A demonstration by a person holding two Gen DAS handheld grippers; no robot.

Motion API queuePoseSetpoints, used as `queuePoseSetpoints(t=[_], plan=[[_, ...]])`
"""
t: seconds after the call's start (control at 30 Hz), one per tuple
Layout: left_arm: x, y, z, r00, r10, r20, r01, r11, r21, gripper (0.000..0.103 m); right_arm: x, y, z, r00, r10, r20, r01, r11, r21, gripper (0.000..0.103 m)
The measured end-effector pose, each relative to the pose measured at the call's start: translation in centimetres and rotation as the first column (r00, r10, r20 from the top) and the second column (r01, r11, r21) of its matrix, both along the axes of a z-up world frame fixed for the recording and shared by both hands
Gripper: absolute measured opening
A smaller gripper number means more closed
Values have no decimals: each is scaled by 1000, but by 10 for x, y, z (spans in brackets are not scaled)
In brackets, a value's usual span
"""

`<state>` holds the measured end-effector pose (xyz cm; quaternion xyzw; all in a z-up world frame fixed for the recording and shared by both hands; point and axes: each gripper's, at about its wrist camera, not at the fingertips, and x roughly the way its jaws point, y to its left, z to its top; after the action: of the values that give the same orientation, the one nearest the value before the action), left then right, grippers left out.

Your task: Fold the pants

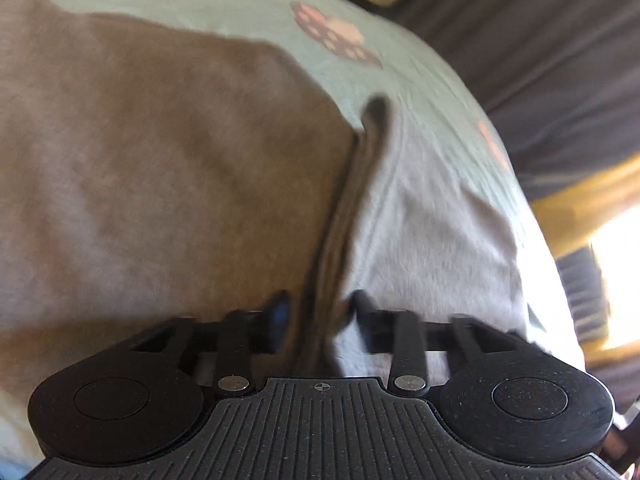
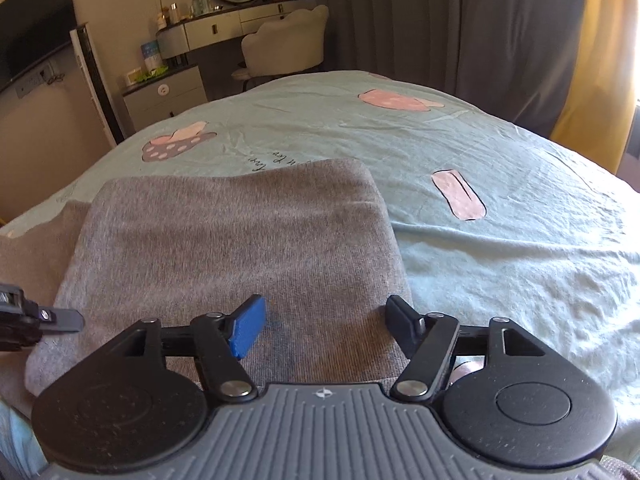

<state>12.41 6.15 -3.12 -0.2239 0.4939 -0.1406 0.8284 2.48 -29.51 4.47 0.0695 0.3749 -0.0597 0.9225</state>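
Note:
The grey pants (image 2: 240,236) lie folded into a thick rectangle on the pale green bedsheet (image 2: 500,240). My right gripper (image 2: 324,322) is open, low over the near right corner of the fold, holding nothing. My left gripper (image 1: 318,316) is close over the pants (image 1: 160,180), its fingers apart on either side of a raised dark fold ridge (image 1: 352,192). The view is blurred, so I cannot tell whether the fingers touch the ridge. One finger of the left gripper (image 2: 60,322) shows at the left edge of the right wrist view.
The sheet has pink and purple cartoon prints (image 2: 176,146). Behind the bed stand a dressing table with a round mirror (image 2: 238,20), a cream chair (image 2: 286,46) and a small drawer unit (image 2: 164,94). Grey curtains (image 2: 440,20) hang at the back right.

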Motion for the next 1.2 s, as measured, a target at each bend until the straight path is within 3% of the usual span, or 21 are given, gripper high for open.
queuePoseSetpoints(t=[0.13,0.2,0.27,0.37,0.47,0.53,0.67,0.9,0.97,1.03,1.1,1.13,1.2], plan=[[-10,47,29,987,153,55,-146,983,-110,79,-1,-5,2,1000,-10,22,9,999,40,70],[-20,85,42,965,254,71,-241,958,-157,82,-1,-9,1,999,-22,26,20,998,60,70],[-33,127,51,925,370,84,-355,922,-155,83,1,-12,0,999,-30,29,27,997,76,70],[-51,191,56,846,524,97,-511,850,-132,84,5,-13,-3,999,-34,27,32,996,84,72],[-62,242,41,789,611,60,-601,789,-130,85,7,-10,-7,999,-28,25,26,997,77,76],[-62,264,22,775,632,5,-625,768,-139,84,9,-8,-8,999,-25,22,23,997,73,80],[-48,273,-13,770,633,-76,-632,742,-221,81,9,-6,-9,1000,-22,21,21,998,67,81],[-21,278,-35,751,658,-51,-644,714,-277,77,8,-10,-9,999,-35,28,33,996,84,81],[-16,282,-40,739,670,-66,-654,692,-305,71,8,-10,-9,999,-38,28,36,996,81,81],[-21,286,-44,723,685,-89,-673,669,-314,45,9,-8,-9,999,-40,27,38,997,74,81],[-21,290,-50,712,693,-117,-685,648,-332,36,10,-8,-9,999,-38,28,35,997,71,82],[-26,291,-48,712,693,-113,-683,646,-342,33,9,-8,-9,999,-38,30,35,997,71,82],[-31,287,-41,727,683,-65,-661,672,-334,24,8,-8,-7,999,-39,36,36,996,78,82]])
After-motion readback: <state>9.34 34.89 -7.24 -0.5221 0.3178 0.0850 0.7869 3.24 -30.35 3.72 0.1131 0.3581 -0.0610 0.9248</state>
